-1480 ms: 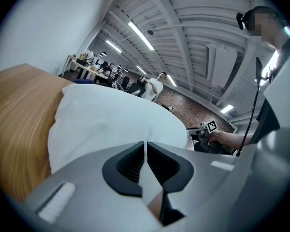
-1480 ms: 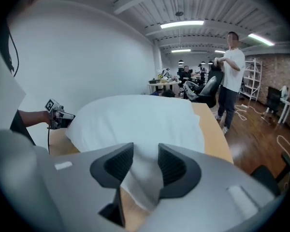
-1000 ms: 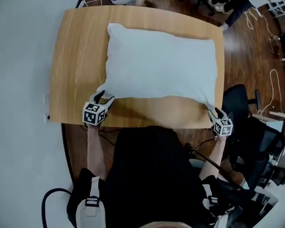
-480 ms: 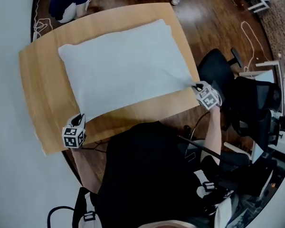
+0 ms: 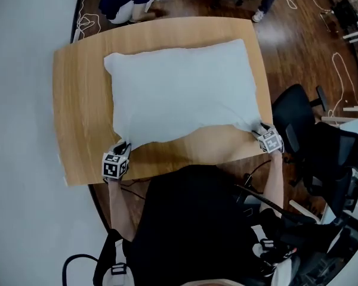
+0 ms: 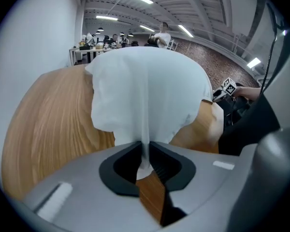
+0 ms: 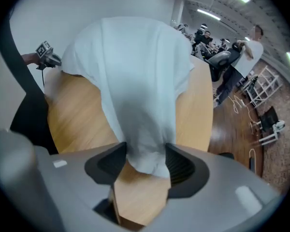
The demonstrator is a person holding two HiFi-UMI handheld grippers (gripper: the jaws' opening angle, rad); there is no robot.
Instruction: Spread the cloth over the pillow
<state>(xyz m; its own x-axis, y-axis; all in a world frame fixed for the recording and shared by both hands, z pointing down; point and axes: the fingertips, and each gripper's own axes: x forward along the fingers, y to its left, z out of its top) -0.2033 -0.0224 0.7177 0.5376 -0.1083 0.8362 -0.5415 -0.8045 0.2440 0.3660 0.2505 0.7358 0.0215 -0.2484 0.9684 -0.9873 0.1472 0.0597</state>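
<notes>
Left gripper (image 6: 146, 153): jaws pinched nearly together on a thin fold at the cloth (image 5: 179, 94)'s near-left corner. Right gripper (image 7: 145, 161): jaws wide and opening, with the near-right corner bunched loosely between them. Pads look clear of it, but contact is hard to rule out. The cloth covers most of the wooden table (image 5: 77, 100), bulging mid-span, near corners reaching out to both grippers. Pillow fully covered, not visible. Office chair (image 5: 292, 109) just right of the table.

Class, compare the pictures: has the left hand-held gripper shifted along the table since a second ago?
No clear shift. The left hand-held gripper remains at the table's near edge, beside the cloth's near left corner.
</notes>
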